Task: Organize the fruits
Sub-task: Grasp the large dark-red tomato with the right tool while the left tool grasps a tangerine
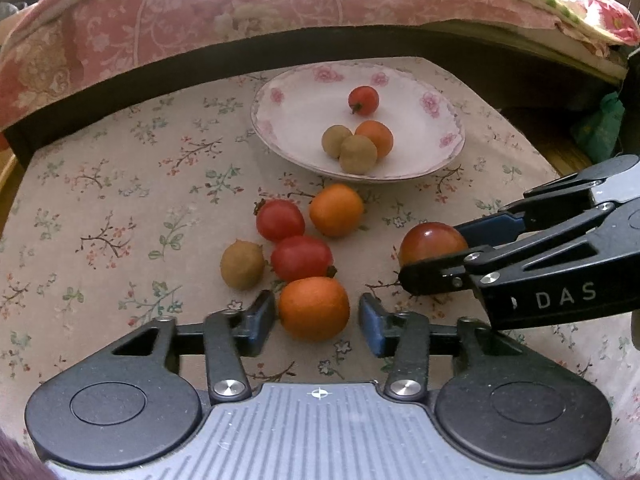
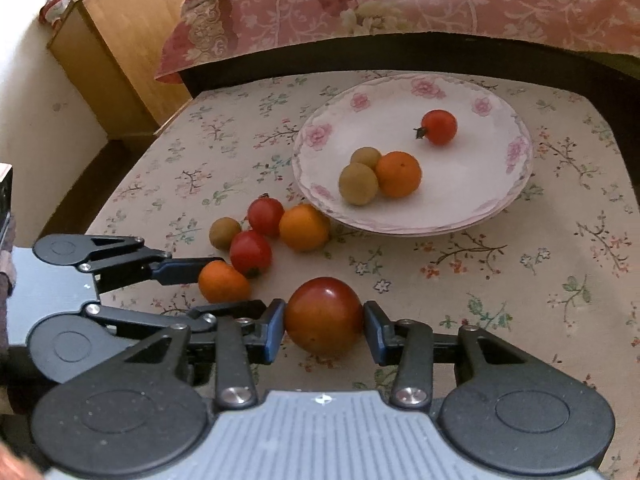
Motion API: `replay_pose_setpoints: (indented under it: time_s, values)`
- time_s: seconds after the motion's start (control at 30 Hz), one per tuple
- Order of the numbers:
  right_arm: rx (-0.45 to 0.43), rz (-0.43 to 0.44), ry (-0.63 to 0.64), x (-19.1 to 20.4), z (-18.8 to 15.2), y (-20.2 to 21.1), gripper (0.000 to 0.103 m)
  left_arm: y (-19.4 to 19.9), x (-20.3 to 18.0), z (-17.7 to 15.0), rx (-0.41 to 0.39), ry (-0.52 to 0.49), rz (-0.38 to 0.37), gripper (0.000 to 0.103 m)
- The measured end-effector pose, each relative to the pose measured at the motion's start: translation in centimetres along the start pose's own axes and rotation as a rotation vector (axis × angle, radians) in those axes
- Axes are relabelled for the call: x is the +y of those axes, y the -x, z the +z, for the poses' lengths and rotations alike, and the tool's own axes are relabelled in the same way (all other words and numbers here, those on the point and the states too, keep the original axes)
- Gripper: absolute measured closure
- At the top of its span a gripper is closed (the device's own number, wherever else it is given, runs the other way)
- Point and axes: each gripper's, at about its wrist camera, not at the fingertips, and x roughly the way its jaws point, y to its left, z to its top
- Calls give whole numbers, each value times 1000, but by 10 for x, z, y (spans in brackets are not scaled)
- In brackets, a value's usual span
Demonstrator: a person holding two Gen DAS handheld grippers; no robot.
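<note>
A white floral plate (image 1: 296, 120) (image 2: 460, 208) holds a small red tomato (image 1: 363, 100), an orange fruit (image 1: 376, 138) and two tan longans (image 1: 357, 154). On the cloth in front of it lie two red tomatoes (image 1: 280, 220), an orange fruit (image 1: 336, 210) and a longan (image 1: 242, 265). My left gripper (image 1: 316, 316) (image 2: 216, 288) stands open around a nearer orange fruit (image 1: 314, 308) (image 2: 223, 282), with a small gap at the right pad. My right gripper (image 2: 324, 324) (image 1: 444, 248) is shut on a dark red tomato (image 2: 323, 314) (image 1: 432, 240) resting on the cloth.
The small table wears a beige floral cloth (image 1: 120, 208). A bed with a pink patterned cover (image 1: 200, 20) runs behind its far edge. A wooden cabinet (image 2: 120, 40) stands at the back left. Bare cloth (image 2: 520, 300) lies right of the dark tomato.
</note>
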Motion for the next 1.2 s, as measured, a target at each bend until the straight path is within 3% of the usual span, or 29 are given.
replay_pose_setpoints:
  time_s: [0.1,0.77,0.93,1.2]
  values:
    - [-1,-4,-6,-3,0,0,61,0,2,1,-3,9,2,58]
    - [29,-94,106,19,-36,24,61,20,-17,-22,21,-40,-24,59]
    - [28,-84,77,15,-35,24,61,18,-18,-25,18,-51,-24,58]
    - [35,-77,66,12,-36,21,56,17,-19,-24,18,-61,-19,47]
